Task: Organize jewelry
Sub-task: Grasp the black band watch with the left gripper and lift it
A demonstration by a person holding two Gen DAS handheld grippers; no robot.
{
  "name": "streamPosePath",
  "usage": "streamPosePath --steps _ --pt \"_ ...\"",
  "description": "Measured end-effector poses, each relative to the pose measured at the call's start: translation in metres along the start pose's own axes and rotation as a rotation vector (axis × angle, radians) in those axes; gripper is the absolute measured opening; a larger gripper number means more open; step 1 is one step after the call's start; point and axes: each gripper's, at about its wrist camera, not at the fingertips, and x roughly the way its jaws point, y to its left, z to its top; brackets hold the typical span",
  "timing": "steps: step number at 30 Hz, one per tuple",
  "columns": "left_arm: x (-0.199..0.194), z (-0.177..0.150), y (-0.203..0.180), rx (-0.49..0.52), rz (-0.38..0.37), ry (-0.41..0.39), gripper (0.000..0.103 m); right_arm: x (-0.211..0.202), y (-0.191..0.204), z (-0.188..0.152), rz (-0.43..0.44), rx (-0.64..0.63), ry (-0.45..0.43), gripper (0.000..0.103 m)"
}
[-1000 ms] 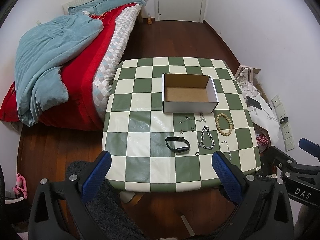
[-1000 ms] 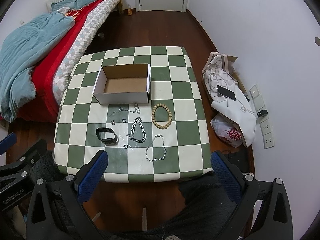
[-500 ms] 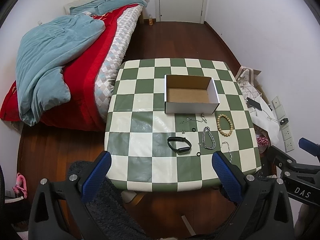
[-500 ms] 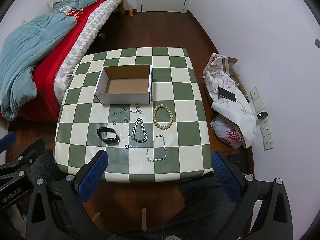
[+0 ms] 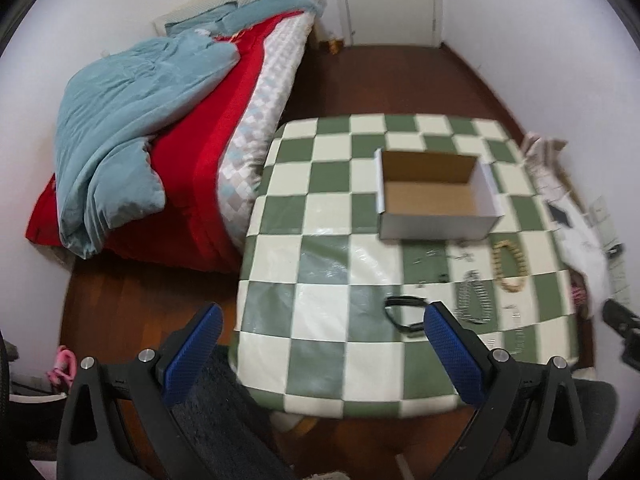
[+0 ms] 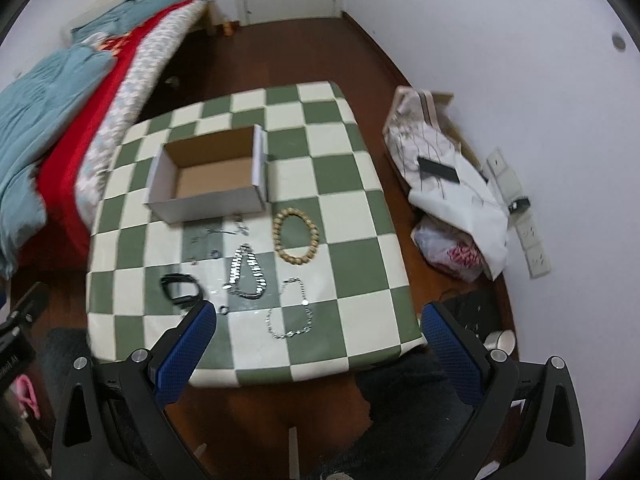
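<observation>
Both tools are up high above the near edge of the checkered desk, and nothing is in either of them. The left tool has its blue fingers spread wide; the right tool is spread just as wide.

The jewelry is all laid out in front of the open cardboard box, which sits empty toward the far side. Just beside the box is the wooden bead bracelet. Nearer in lies the chunky silver chain, then the thin silver bracelet close to the near edge, and the black band off to the left side. A few tiny pieces, rings or studs by the look of them, lie scattered near the box; too small to tell.

The step in hand looks like the approach for a first pick. The black band sits nearest the left tool's line, the thin bracelet nearest the right. My call: come down steeply and close on one side of a loop, not across the whole thing. The chains will likely sag and slide, so pinch where links bunch, lift clear of the neighbours, and release low inside the box. Leave the tiny pieces for last; those need the fingertips dead flat on the cloth.
</observation>
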Motion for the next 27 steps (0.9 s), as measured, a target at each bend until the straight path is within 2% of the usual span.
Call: streamPosePath --steps 2,4,6,10,13,15,16,19,21,22,23,24,26,27 --pt "0.023 0.001 -0.004 0.014 0.025 0.027 0.102 0.023 -0.008 0.001 -0.004 0.029 0.017 0.1" --pt "0.047 0.0 -0.009 0.025 0.02 0.066 0.102 0.052 -0.016 -0.002 0.001 0.054 0.054 0.086" --pt "0.074 -0.002 -0.014 0.032 0.017 0.126 0.102 0.077 -0.019 -0.003 0.009 0.068 0.085 0.077" --pt "0.124 -0.01 -0.022 -0.023 -0.077 0.268 0.102 0.121 -0.019 -0.011 -0.004 0.077 0.141 0.07" --pt "0.148 -0.016 -0.03 -0.061 -0.128 0.34 0.092 0.15 -0.018 -0.022 -0.016 0.081 0.195 0.066" --pt "0.163 -0.02 -0.035 -0.08 -0.159 0.389 0.077 0.166 -0.018 -0.029 -0.016 0.09 0.229 0.065" --pt "0.171 -0.022 -0.038 -0.09 -0.176 0.409 0.074 0.172 -0.019 -0.032 -0.019 0.093 0.24 0.064" --pt "0.183 -0.026 -0.047 -0.101 -0.198 0.436 0.053 0.188 -0.017 -0.042 -0.027 0.095 0.275 0.062" --pt "0.187 -0.029 -0.051 -0.095 -0.21 0.449 0.027 0.194 -0.016 -0.048 0.001 0.108 0.285 0.058" --pt "0.185 -0.029 -0.054 -0.079 -0.198 0.434 0.024 0.194 -0.014 -0.05 -0.009 0.103 0.289 0.056" --pt "0.184 -0.03 -0.057 -0.063 -0.202 0.413 0.012 0.194 -0.011 -0.052 -0.019 0.085 0.281 0.054" --pt "0.184 -0.032 -0.06 -0.049 -0.205 0.413 0.007 0.194 -0.007 -0.053 -0.018 0.078 0.272 0.051" --pt "0.18 -0.035 -0.066 -0.018 -0.185 0.39 0.004 0.193 -0.002 -0.056 -0.016 0.066 0.253 0.046" --pt "0.179 -0.036 -0.068 -0.001 -0.173 0.379 0.002 0.193 0.0 -0.057 -0.013 0.053 0.241 0.04"
